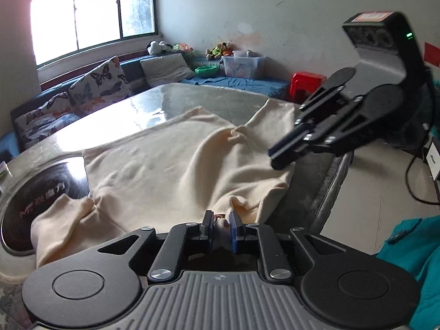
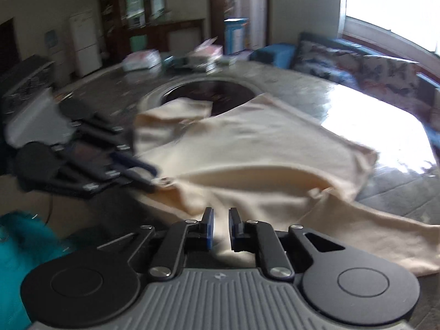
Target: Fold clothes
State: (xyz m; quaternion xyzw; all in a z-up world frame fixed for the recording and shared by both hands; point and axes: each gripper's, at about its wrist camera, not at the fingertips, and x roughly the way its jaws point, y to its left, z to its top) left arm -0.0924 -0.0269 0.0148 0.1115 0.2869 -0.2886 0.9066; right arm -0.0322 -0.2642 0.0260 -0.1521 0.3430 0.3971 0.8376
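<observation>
A cream garment [image 1: 170,159] lies spread and rumpled over the glass-topped table [image 1: 154,104], one sleeve draped across a round black hob [image 1: 41,187] set into the top. My left gripper [image 1: 221,221] is shut on a bunched fold at the garment's near edge, at the neckline. My right gripper [image 1: 279,159] comes in from the right, its tips at the cloth's right edge. In the blurred right wrist view the right gripper [image 2: 220,220] pinches a fold of the garment [image 2: 261,143] between its blue pads, and the left gripper [image 2: 152,177] grips the cloth at the left.
A sofa with butterfly cushions [image 1: 101,82] runs along the table's far side under the window. A red stool [image 1: 306,81] and a plastic bin [image 1: 242,66] stand beyond. Boxes [image 2: 143,59] sit at the table's other end. A teal sleeve [image 1: 412,247] is at lower right; a cable [image 1: 412,181] trails on the floor.
</observation>
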